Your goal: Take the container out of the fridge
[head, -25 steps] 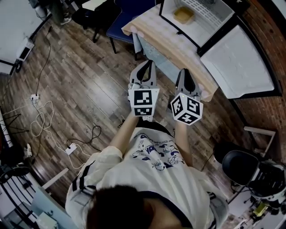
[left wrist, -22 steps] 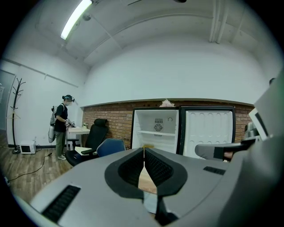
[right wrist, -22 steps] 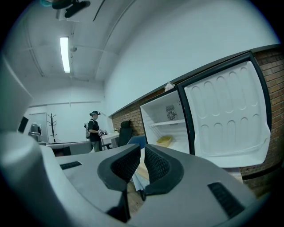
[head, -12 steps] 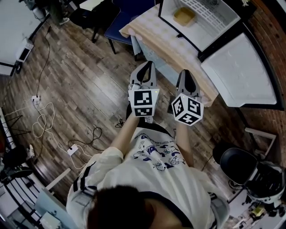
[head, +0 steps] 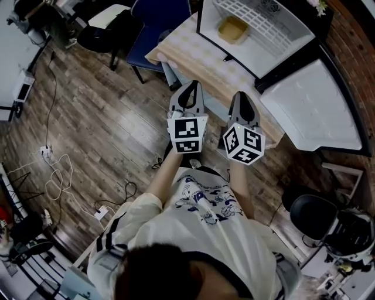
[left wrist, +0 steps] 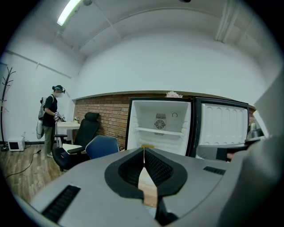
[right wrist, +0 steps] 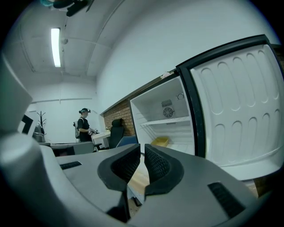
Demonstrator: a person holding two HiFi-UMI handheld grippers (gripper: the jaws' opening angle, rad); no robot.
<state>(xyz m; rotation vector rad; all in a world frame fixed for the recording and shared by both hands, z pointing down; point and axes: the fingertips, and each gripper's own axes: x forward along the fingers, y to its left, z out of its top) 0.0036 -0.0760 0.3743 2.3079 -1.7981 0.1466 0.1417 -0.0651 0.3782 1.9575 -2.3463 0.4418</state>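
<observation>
A small yellow container sits on the floor of the open white fridge, which stands on a wooden table. The container peeks out just over the left jaws in the left gripper view and shows beside the right jaws in the right gripper view. My left gripper and right gripper are held side by side in front of the table, well short of the fridge. Both are shut and hold nothing. The fridge door hangs open to the right.
A blue chair and a black office chair stand left of the table. Cables and a power strip lie on the wood floor. Another black chair is at the lower right. A person stands far off at a desk.
The fridge and table have slid a little down and left in the head view, so they look slightly nearer. Both grippers keep their pose and stay shut.
</observation>
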